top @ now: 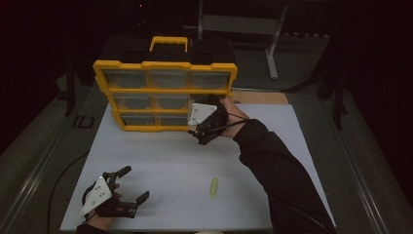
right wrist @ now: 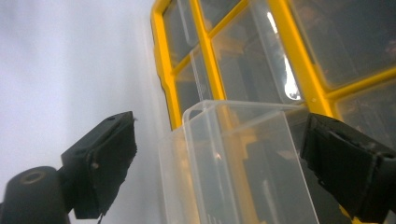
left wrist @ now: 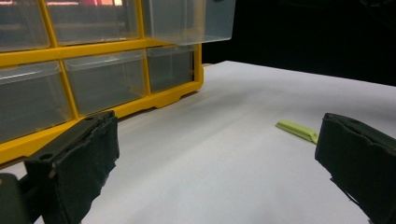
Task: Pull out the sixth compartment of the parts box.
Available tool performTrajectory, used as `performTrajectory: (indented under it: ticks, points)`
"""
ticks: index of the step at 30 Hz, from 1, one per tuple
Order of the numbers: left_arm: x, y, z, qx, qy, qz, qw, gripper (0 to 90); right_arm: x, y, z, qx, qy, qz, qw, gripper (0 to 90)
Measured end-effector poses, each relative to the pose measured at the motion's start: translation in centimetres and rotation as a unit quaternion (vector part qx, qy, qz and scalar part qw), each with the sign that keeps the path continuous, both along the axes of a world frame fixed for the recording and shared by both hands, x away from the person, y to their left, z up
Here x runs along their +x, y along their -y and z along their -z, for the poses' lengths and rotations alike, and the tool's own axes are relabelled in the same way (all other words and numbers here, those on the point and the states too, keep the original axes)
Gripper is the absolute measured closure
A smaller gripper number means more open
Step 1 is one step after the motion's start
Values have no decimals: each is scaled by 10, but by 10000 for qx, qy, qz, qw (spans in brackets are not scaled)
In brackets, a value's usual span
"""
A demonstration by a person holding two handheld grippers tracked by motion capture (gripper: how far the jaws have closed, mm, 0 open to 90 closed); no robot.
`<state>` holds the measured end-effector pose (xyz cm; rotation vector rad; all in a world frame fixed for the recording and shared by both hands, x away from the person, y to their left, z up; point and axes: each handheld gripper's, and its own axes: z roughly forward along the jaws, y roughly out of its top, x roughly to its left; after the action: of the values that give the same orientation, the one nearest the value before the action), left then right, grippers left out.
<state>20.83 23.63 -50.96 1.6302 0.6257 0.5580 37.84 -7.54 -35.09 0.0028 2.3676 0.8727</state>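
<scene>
So we've got the right gripper (top: 210,118) up at the yellow drawer organizer (top: 164,93), jaws spread wide around a clear drawer (right wrist: 233,163) that's pulled partway out of its slot, pads not touching it. Left gripper (top: 127,187) sits open on the worktop (top: 170,161). Next up, probably fetching the green stick (top: 214,187), lying well apart.

**Black grippers, grey plates, dark sleeve**

Beside the yellow-framed storage cabinet with clear plastic drawers (top: 165,92), the right gripper (top: 207,122) is black with a pale grey three-cornered plate and a thin black cable. A long dark sleeve (top: 282,180) covers that arm. Farther from the cabinet, the left gripper (top: 129,185) matches: 2 black padded jaws, grey plate with small screws.
</scene>
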Motion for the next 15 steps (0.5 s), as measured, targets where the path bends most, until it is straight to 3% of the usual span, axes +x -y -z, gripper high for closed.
performTrajectory:
  ticks: [5,6,7,11,15]
  points:
    - [0,0,0,12,-1,-9,10000,6,2,11,-9,550,-199,109,9982,97]
    - [0,0,0,12,1,-10,10000,6,2,11,-9,550,-199,109,9982,97]
    - [0,0,0,7,1,-13,10000,6,3,16,-13,782,-265,139,9965,98]
    - [0,0,0,12,-4,-11,10000,6,4,28,-19,1297,-452,123,9904,99]
    - [0,0,0,12,4,-14,10000,6,4,38,-22,1544,-548,198,9863,106]
